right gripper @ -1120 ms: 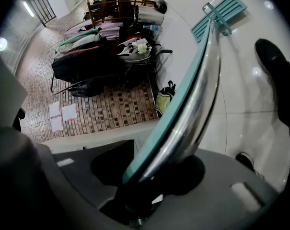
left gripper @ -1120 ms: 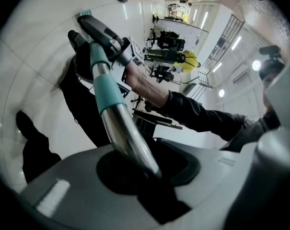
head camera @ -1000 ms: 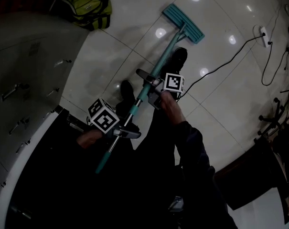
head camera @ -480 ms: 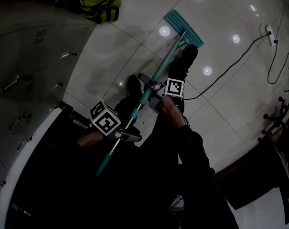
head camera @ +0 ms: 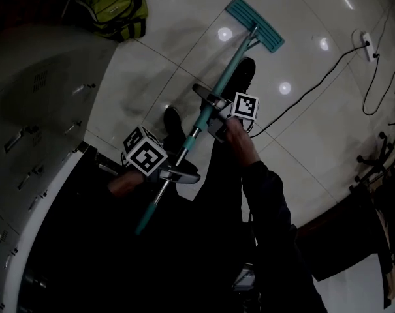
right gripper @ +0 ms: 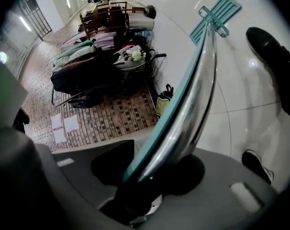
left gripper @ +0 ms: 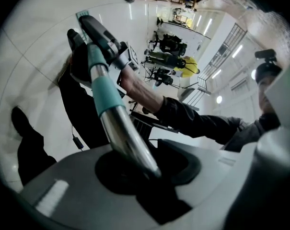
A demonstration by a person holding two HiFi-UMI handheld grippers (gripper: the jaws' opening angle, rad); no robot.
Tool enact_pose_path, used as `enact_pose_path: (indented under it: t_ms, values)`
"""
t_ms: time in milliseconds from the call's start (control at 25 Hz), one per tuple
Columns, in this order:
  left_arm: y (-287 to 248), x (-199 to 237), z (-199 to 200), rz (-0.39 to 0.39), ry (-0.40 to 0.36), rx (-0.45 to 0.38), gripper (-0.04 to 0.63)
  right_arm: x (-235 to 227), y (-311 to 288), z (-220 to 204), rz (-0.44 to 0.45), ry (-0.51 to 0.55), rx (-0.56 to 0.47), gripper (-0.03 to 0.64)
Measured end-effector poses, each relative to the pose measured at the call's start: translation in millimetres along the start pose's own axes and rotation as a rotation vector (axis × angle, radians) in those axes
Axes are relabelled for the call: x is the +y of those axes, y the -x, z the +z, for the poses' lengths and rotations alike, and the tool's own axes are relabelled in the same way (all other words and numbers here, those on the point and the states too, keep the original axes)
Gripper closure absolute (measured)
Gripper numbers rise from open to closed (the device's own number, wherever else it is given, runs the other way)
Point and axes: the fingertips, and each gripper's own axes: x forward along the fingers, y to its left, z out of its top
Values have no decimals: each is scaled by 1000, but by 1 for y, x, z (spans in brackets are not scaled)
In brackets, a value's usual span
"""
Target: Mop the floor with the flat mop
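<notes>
we see a grey cabinet (head camera: 34, 103) and a yellow-green bag (head camera: 112, 8) at left. our left gripper (head camera: 172, 175) is closed on the flat mop (head camera: 224, 70) pole near its top end, right gripper (head camera: 210, 106) closed on it nearer the mop head (head camera: 254, 25), which lies on the tiles (head camera: 301, 129) past our shoe (head camera: 246, 77). cable (head camera: 315, 83) at right.

Cabinet (head camera: 40, 96) L, bag (head camera: 112, 8) fwd — floor (head camera: 328, 135) R free.

The right hand-held gripper (head camera: 209, 106) grips the mop handle (head camera: 233, 64) ahead of the left hand-held gripper (head camera: 174, 173). Beyond both, the mop head (head camera: 254, 25) lies on the floor (head camera: 301, 57), past a shoe (head camera: 245, 78).
</notes>
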Motion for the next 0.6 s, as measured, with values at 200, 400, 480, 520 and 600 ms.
enact_pose_path:
  t_ms: [200, 400, 480, 520, 600]
  values:
    - [-16, -27, 84, -3, -2, -28, 453, 23, 18, 84, 7, 3, 1, 445]
    - [-43, -57, 169, -3, 5, -61, 453, 52, 42, 166, 46, 22, 31, 441]
    - [-53, -68, 201, 3, 4, -67, 453, 61, 52, 197, 55, 20, 28, 440]
    - [-57, -73, 215, 2, 2, -73, 453, 64, 57, 212, 51, 24, 29, 440]
    - [-63, -78, 244, -2, -7, -83, 453, 66, 65, 241, 34, 39, 32, 440]
